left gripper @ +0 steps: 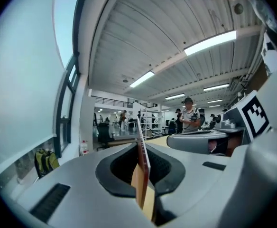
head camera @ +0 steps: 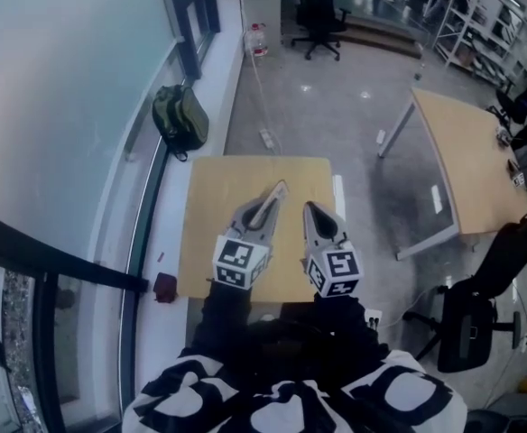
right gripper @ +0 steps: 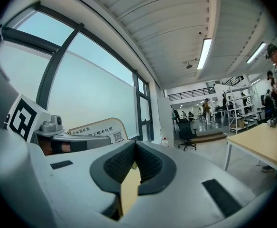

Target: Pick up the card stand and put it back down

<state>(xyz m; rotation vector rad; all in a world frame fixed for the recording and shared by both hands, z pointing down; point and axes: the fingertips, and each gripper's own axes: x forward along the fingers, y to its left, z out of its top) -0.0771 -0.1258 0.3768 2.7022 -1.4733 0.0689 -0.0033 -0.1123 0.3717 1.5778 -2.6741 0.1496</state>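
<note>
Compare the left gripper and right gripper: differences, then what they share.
The left gripper is shut on the card stand; the right gripper is shut on nothing. The left gripper slants rightward in the head view, the right gripper leftward. Both are grey with marker cubes, above the table.

Card stand (right gripper: pixel 96 132) print too small, lower edge behind left gripper (head camera: pixel 275 195).

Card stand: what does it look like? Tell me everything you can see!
The card stand is a thin, flat board with a rounded top, a tan wood-like rim and a white face printed with dark writing and a small square code. It stands upright in the air over the wooden table. The left hand-held gripper pinches it edge-on between its jaws; nothing else touches it. Its lower part is hidden.
</note>
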